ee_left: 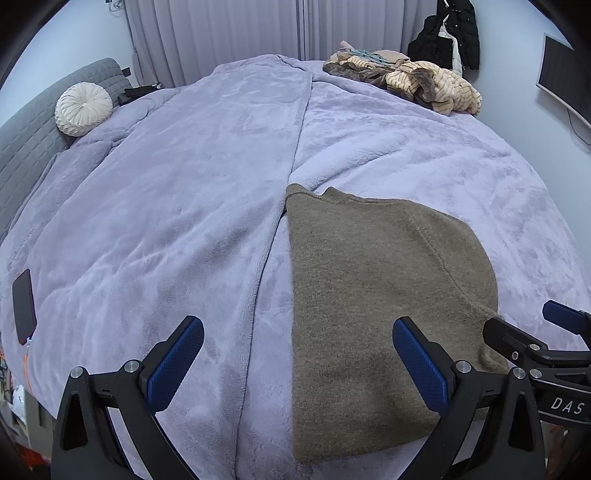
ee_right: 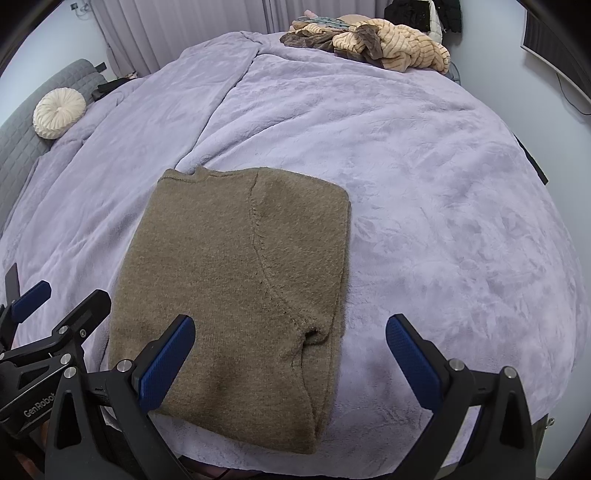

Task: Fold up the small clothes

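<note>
Jaws of both grippers, left gripper (ee_left: 297, 360) and right gripper (ee_right: 290, 356), stood wide apart, empty, over the folded sweater (ee_right: 240, 288). Only the left view showed a phone (ee_left: 24, 306) on the blanket (ee_left: 166, 203).

Bedroom w/ a big bed (ee_left: 184, 192) covered in a lavender fleece blanket (ee_right: 424, 184), seam running down the middle. Grey quilted headboard (ee_left: 26, 147) on the left w/ a round cream pleated cushion (ee_left: 83, 108) against it. Pale curtains (ee_left: 229, 29) along the far wall, dark coats (ee_left: 448, 37) hanging far right, walls (ee_left: 517, 92) plain white-ish. Dark monitor/TV (ee_left: 565, 77) mounted on the right wall. Light's even, kinda cool.
</note>
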Demonstrator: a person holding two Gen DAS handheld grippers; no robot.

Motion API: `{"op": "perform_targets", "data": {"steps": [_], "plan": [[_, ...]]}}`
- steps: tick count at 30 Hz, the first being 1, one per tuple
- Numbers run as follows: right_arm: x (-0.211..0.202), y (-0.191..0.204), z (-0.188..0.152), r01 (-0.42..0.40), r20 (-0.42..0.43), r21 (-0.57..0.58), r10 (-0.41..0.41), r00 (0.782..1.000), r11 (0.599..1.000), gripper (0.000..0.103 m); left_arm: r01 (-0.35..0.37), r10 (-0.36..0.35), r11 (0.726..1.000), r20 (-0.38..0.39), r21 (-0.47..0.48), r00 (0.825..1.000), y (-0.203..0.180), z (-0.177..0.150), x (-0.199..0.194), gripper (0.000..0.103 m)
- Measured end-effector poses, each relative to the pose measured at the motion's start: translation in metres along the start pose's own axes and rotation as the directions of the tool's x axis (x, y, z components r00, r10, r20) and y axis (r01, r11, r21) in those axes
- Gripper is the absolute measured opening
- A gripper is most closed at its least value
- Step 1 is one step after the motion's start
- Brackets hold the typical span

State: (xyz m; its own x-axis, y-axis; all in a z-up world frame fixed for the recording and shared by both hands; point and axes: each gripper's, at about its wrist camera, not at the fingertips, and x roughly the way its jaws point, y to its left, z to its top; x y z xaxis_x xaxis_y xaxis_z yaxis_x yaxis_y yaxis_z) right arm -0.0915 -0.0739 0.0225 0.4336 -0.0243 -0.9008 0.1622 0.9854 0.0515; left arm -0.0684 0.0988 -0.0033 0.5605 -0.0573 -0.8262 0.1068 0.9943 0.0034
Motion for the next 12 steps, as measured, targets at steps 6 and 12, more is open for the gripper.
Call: {"op": "perform_targets", "data": {"steps": [6, 12], "plan": [[0.0013, 0.0, -0.0003, 0.001, -0.003, -0.002, -0.001, 1.0, 1.0, 0.103, 0.013, -0.013, 1.0, 0.011, -0.013, 1.0, 0.0039, 0.0001, -0.0002, 0.102], [0.0017, 0.0002, -0.0005, 0.001, -0.003, -0.001, -0.001, 1.0, 1.0, 0.103, 0.016, -0.016, 1.0, 0.003, -0.01, 1.0, 0.0033, -0.0001, 0.0, 0.102]]}}
